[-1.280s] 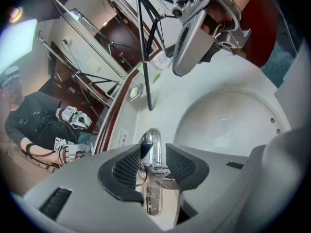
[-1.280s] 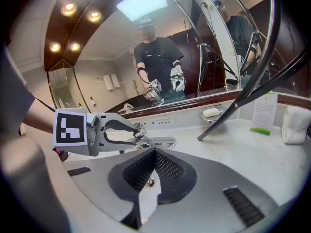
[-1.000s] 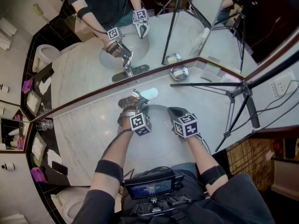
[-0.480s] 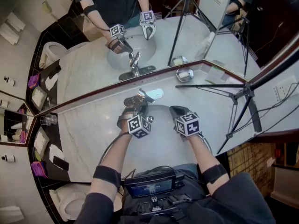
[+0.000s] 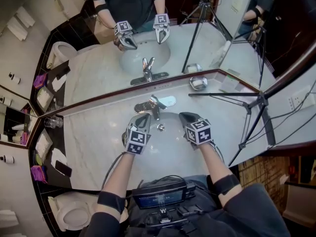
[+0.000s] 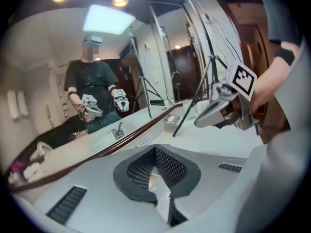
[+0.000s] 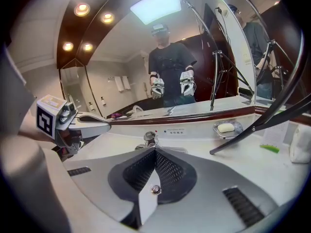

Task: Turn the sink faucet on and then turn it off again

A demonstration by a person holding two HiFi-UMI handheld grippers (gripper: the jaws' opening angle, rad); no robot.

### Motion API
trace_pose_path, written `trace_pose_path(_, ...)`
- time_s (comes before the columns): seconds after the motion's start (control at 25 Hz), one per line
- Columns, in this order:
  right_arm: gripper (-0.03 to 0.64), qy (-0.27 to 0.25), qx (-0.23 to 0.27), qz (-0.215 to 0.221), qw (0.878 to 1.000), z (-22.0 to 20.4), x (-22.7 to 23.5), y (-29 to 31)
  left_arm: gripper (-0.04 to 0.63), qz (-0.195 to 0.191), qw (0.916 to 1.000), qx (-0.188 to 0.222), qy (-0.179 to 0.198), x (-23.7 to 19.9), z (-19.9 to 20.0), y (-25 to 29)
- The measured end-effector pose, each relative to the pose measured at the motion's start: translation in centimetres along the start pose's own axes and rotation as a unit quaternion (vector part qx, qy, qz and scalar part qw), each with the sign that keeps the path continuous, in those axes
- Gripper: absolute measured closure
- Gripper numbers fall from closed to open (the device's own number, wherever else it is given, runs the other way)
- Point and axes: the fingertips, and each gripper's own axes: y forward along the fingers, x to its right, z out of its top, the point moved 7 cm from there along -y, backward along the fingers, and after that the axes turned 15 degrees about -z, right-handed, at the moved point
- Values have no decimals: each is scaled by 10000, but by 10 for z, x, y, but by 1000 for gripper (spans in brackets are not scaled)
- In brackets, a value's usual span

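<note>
The chrome faucet (image 5: 150, 104) stands at the back rim of the round sink basin (image 5: 170, 141), its lever pointing toward the mirror side; no water stream shows. My left gripper (image 5: 143, 117) hovers just in front of the faucet, clear of it, jaws shut with nothing between them (image 6: 156, 168). My right gripper (image 5: 185, 117) hangs over the basin's right part, also shut and empty (image 7: 155, 155). In the right gripper view the faucet (image 7: 147, 140) sits straight ahead, with the left gripper (image 7: 92, 123) to its left.
A soap dish (image 5: 198, 82) with a bar sits at the counter's back right. A black tripod (image 5: 247, 102) stands across the right of the marble counter (image 5: 94, 137). A glass (image 5: 51, 122) is at far left. The mirror (image 5: 98, 73) runs behind the faucet.
My left gripper, earlier open at the faucet lever, has shut, rolled, and drawn back up off the faucet. The right gripper rose slightly.
</note>
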Motion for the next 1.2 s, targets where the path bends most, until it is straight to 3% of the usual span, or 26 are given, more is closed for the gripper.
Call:
trace_pose_path(0.08,597,-32,26,17,10000,3,-1,-1,595,22,9972,384,-647,-4,1,-18)
trace_pose_path(0.16,597,-55,50,33,10000,5,-3,-3,595,127,9929,602,-1015,-7,-3,-33)
trace_pose_path(0.36,597,-162,103,89,9998,10,-9,-8,595,459,9850,875,-1413,-11,-25,-63)
trace_pose_path(0.6,597,-294,128,160,9994,13,-16,-15,595,667,9683,1251,-2056,-9,-47,-93)
trace_pose_path(0.76,597,-337,143,183,9992,13,-20,-18,595,790,9646,1305,-2149,-6,-55,-105)
trace_pose_path(1.2,596,-354,169,215,9990,14,-26,-22,595,974,9683,1214,-1954,-3,-60,-106)
